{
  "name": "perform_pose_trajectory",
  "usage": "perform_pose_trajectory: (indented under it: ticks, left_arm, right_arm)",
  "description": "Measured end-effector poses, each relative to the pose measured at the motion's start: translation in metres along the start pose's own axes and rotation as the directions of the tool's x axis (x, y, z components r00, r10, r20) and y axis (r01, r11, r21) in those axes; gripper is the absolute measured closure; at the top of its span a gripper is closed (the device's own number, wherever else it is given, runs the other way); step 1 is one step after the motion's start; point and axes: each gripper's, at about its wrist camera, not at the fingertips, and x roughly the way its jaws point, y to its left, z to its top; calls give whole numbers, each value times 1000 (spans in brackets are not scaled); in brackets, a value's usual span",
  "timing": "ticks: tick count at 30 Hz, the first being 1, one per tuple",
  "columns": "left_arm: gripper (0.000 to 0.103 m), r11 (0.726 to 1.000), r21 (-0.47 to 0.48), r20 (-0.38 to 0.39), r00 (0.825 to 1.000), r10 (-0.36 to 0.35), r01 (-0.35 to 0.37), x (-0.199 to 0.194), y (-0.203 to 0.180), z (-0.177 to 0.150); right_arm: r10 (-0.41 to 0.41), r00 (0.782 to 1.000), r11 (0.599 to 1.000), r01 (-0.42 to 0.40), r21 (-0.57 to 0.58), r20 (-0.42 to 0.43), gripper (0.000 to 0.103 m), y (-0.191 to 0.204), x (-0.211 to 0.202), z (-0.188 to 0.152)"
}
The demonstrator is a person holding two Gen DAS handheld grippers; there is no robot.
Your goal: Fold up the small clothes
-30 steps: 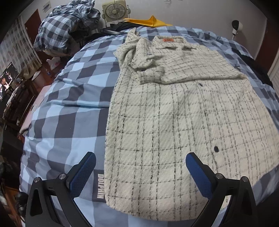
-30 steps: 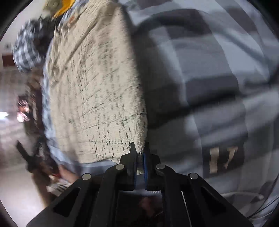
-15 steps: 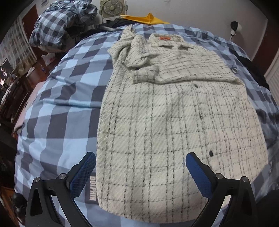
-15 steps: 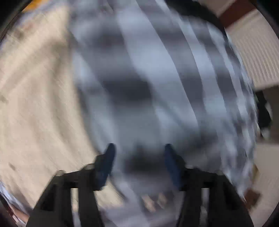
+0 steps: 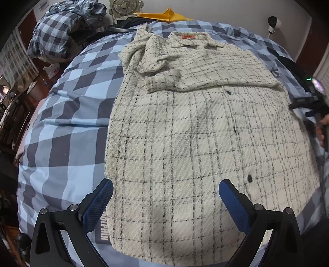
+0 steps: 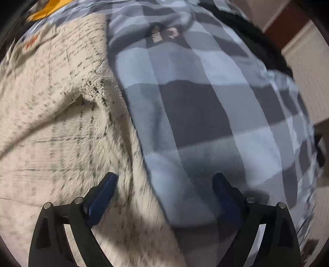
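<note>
On the bed, atop a blue/grey checked duvet (image 5: 67,131), lies a cream plaid shirt (image 5: 195,143), collar w/ orange label (image 5: 188,37) at the far end, hem nearest the left cam. Progress, judged from lay of cloth: early-to-mid. Both sleeves look folded in across the chest, the one on the view's left bunched & rumpled, the other lying as a flatter band over the front; body is spread full length, no lengthwise or crosswise fold yet. Left to do, prob.: tidy the bunched sleeve, bring sides in, fold hem up toward collar. Left gripper (image 5: 165,205) hovers over the hem, jaws spread wide, nothing between the blue pads. Right gripper (image 6: 164,197) likewise gaping & empty, set over the shirt's side edge (image 6: 131,156), one finger above cloth, other above duvet; contact w/ fabric can't be told, frame is motion-blurred. Views differ: left cam gives the whole garment, buttons, sleeve state, plus room clutter, i.e. a checked bundle (image 5: 61,32), fan (image 5: 123,8), yellow item (image 5: 164,15), and the right tool seen small at far right edge by the shirt's flank. Right cam shows only that flank up close: a raised wrinkle (image 6: 86,98) near the edge & bare duvet beyond, detail the left cam flattens out. Neither shows the underside of the shirt.
</note>
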Motion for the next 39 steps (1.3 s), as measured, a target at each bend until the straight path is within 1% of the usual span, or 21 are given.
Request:
perform_pose_trajectory:
  ticks: [3,5,6,7,8,10,12,13,15,16,18,21,22,25,27,29,31,33,36,38,39]
  left_arm:
    - [0,1000,11,12,1000,4,-4,-3,-2,0]
    - [0,1000,16,24,1000,20,-20,-8,0,2]
    - [0,999,17,36,999,28,-28,-13,3,3]
    - [0,999,19,46,998,33,-34,-17,7,5]
    - [0,999,25,60,997,45,-47,-24,11,7]
    - [0,994,59,97,992,83,-89,-41,22,14]
    - [0,979,118,126,981,151,-166,-58,34,30]
    - [0,966,147,135,972,194,-213,-63,38,38]
    - [0,927,200,162,944,288,-317,-76,45,61]
    - [0,913,221,178,935,307,-342,-84,49,77]
    - [0,907,232,200,930,309,-351,-94,56,112]
    - [0,928,188,173,941,290,-321,-85,68,163]
    - [0,941,160,156,949,274,-298,-73,74,184]
    - [0,943,121,140,946,292,-309,-31,80,228]
    - [0,943,107,127,945,303,-316,4,82,255]
    - [0,952,86,122,951,283,-294,35,82,281]
    - [0,967,56,131,962,239,-248,67,80,311]
    - [0,984,6,141,974,176,-179,98,79,340]
    - [0,992,-76,170,979,110,-98,139,78,380]
    - [0,988,-127,202,973,115,-90,167,76,409]
    - [0,982,-158,223,965,140,-106,182,76,423]
  right_arm:
    - [96,988,987,-110,115,120,11,-15,-49,-21]
    - [196,967,967,-218,135,163,11,-11,-85,-38]
    - [293,937,937,-321,137,189,11,0,-106,-53]
    - [347,917,917,-376,133,197,11,-20,-114,-54]
    - [432,875,877,-464,124,216,11,-9,-129,-69]
    - [517,817,824,-556,109,257,11,-20,-136,-77]
    - [544,789,805,-587,89,286,11,-21,-141,-89]
    - [537,790,808,-582,89,296,11,-22,-135,-86]
    - [505,820,835,-544,89,270,11,-3,-115,-87]
    - [503,828,842,-534,78,247,11,3,-107,-83]
    - [482,850,867,-497,21,211,11,22,-89,-73]
    - [401,874,915,-398,-71,273,11,44,-89,-61]
    - [394,874,919,-385,-89,286,11,48,-92,-62]
    - [359,875,933,-338,-122,323,11,63,-91,-58]
    - [387,866,922,-364,-131,317,11,69,-88,-51]
    - [431,848,902,-414,-123,307,11,65,-93,-47]
    - [455,832,888,-452,-87,319,11,51,-102,-50]
    - [487,810,863,-504,-36,327,11,40,-94,-48]
    - [504,813,846,-532,22,290,11,32,-80,-46]
    - [510,818,839,-541,57,268,11,33,-73,-47]
    - [515,816,834,-547,66,262,11,34,-71,-49]
